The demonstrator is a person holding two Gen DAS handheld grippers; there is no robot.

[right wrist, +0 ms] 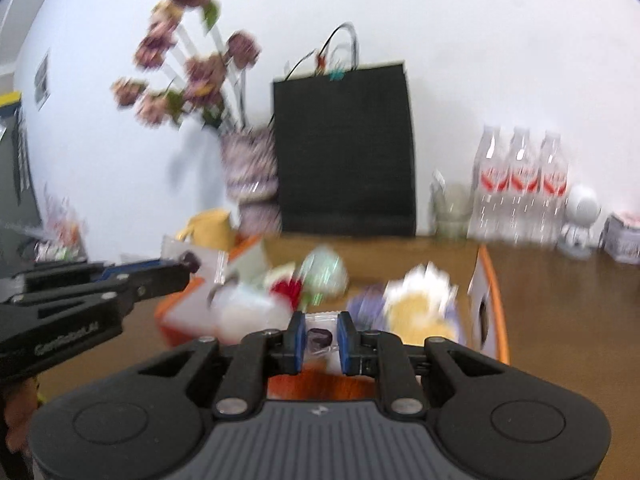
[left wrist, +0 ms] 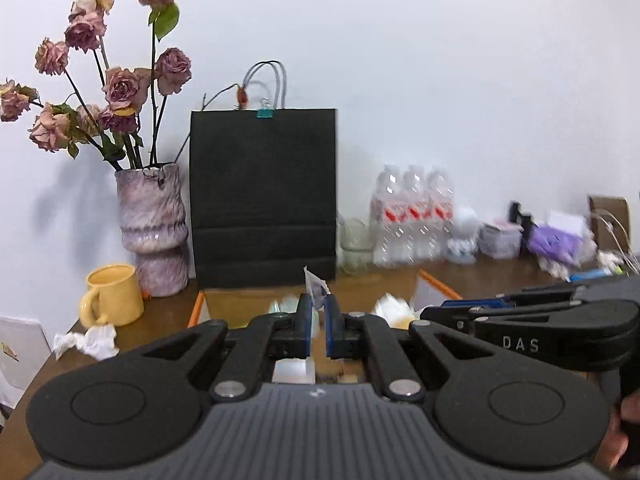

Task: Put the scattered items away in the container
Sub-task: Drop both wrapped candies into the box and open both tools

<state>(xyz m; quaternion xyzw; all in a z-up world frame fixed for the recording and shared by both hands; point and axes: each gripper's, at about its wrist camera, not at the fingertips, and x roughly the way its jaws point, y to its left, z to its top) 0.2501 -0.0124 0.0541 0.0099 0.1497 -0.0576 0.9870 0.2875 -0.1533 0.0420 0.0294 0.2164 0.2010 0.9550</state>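
Observation:
In the left wrist view my left gripper [left wrist: 318,305] is shut on a thin clear packet [left wrist: 316,283] that sticks up between its blue pads. It hangs over the orange-rimmed cardboard box [left wrist: 438,282]. The right wrist view is blurred. There my right gripper [right wrist: 322,322] is shut on a clear packet with a dark lump inside [right wrist: 320,337], above the same box [right wrist: 495,292]. The box holds several wrappers and papers: white, green, red and yellow. My left gripper [right wrist: 186,267] reaches in from the left with its packet [right wrist: 202,258]. My right gripper [left wrist: 434,313] shows at the right of the left wrist view.
A crumpled tissue [left wrist: 86,340] lies on the wooden table by a yellow mug [left wrist: 114,296]. Behind the box stand a vase of dried roses [left wrist: 154,228], a black paper bag [left wrist: 262,196], a glass jar [left wrist: 356,246], three water bottles [left wrist: 414,212] and clutter at the far right.

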